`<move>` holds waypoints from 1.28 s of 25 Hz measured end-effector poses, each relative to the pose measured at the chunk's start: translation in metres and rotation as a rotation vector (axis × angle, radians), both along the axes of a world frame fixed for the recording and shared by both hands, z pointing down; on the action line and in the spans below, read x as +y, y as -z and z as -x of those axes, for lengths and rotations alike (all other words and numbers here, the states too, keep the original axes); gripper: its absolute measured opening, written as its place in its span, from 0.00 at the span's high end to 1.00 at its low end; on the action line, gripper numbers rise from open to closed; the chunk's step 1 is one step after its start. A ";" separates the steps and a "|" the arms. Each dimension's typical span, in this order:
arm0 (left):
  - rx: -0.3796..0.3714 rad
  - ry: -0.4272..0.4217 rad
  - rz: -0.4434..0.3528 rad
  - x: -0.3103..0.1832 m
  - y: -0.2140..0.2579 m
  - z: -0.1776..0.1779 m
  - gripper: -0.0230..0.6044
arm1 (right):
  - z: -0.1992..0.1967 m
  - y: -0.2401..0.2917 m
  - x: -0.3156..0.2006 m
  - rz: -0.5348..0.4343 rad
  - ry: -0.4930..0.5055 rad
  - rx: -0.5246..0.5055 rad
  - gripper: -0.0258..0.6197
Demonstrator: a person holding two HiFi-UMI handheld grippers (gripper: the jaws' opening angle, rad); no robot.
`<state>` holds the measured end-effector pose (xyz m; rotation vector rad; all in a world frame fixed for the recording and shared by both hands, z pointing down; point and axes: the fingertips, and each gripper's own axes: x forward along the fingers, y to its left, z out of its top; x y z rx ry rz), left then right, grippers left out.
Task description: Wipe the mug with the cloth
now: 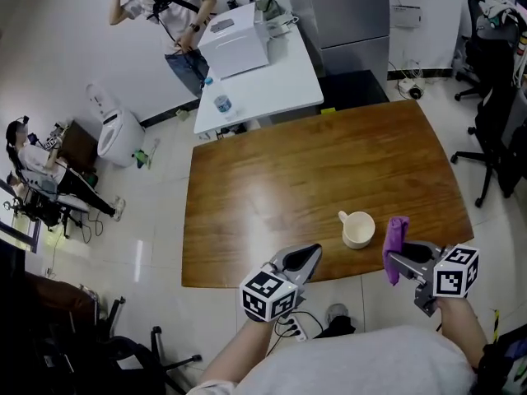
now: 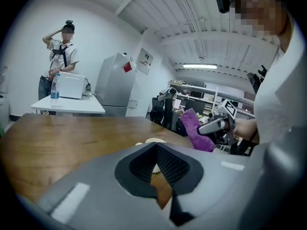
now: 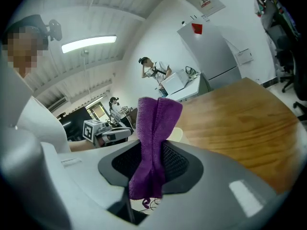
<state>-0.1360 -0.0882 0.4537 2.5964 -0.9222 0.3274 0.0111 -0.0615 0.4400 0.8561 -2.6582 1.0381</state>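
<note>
While the right gripper [image 1: 398, 261] pinches the cloth [image 1: 396, 235] near the mug [image 1: 357, 229], the left gripper's [image 1: 307, 256] fingers [image 2: 178, 166] meet.

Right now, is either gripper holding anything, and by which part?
Right gripper pinches the purple cloth below its middle, most standing above the jaws. Left gripper is shut, empty.

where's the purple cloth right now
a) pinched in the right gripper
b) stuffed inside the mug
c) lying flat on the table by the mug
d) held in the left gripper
a: the purple cloth stands up between the closed jaws of the right gripper, while the mug sits on the table with nothing in it and the left gripper is shut on nothing.
</note>
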 end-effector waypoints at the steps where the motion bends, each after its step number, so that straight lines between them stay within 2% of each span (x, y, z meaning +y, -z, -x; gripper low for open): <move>1: -0.010 -0.015 -0.002 -0.012 -0.004 0.002 0.96 | 0.003 0.000 -0.010 -0.001 -0.005 0.005 0.76; 5: -0.105 -0.115 -0.022 -0.039 -0.030 -0.008 0.96 | 0.003 -0.006 -0.033 0.023 -0.020 0.017 0.76; 8: -0.126 -0.163 -0.004 -0.056 -0.047 -0.021 0.95 | -0.001 -0.010 -0.045 0.045 -0.015 0.013 0.76; 11: -0.156 -0.200 0.018 -0.073 -0.067 -0.033 0.84 | -0.005 -0.018 -0.055 0.064 0.000 0.029 0.76; 17: -0.206 -0.249 0.079 -0.101 -0.104 -0.051 0.80 | -0.014 -0.025 -0.068 0.087 0.017 0.029 0.77; 19: -0.210 -0.257 0.084 -0.107 -0.111 -0.056 0.74 | -0.018 -0.028 -0.074 0.092 0.020 0.032 0.77; 26: -0.205 -0.267 0.099 -0.116 -0.114 -0.068 0.77 | -0.030 -0.032 -0.087 0.107 0.024 0.026 0.77; 29: -0.222 -0.272 0.095 -0.115 -0.115 -0.070 0.89 | -0.028 -0.033 -0.093 0.108 0.037 0.017 0.76; 32: -0.230 -0.263 0.089 -0.114 -0.116 -0.069 0.91 | -0.027 -0.038 -0.096 0.113 0.056 0.025 0.77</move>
